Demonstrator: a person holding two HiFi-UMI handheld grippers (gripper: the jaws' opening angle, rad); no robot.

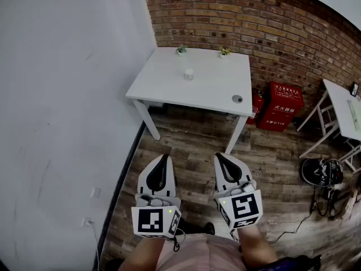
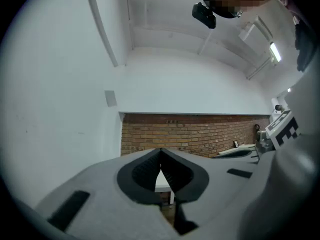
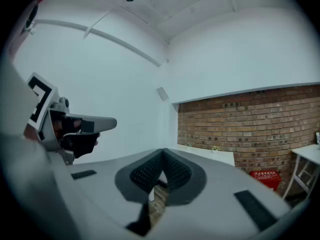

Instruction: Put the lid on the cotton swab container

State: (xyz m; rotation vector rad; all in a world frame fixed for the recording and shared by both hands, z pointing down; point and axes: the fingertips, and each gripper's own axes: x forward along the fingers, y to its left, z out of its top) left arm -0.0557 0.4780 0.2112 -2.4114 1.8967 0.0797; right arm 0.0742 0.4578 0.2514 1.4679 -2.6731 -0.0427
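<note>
- At the far left of the head view, a plain white wall [image 1: 62,95] fills the frame from top to bottom.
- Just left of centre, low in the frame, I hold the left gripper [image 1: 165,157] level over the wooden floor [image 1: 192,143]. In the left gripper view [image 2: 160,154] its jaws are pressed together tip to tip, with nothing between them.
- At upper centre, a white table [image 1: 163,89] stands against the brick wall [image 1: 254,21], well apart from both grippers.
- A small white container [image 1: 189,74] sits toward the back middle of that table. I take it for the cotton swab container, though it is too small here to be sure.
- Two small potted plants [image 1: 181,50] stand at the table's back edge, one behind the container and one further right.
- A small grey round thing [image 1: 237,99] lies near the table's front right corner, well apart from the container. I cannot tell whether it is the lid.
- Right of centre, beside the left gripper, the right gripper [image 1: 219,156] is also held level over the floor. In the right gripper view [image 3: 162,155] its jaws are closed fully and empty.
- Further right, red boxes [image 1: 282,106] stand on the floor against the brick wall.
- At the right edge, part of a second white table [image 1: 341,103] shows.
</note>
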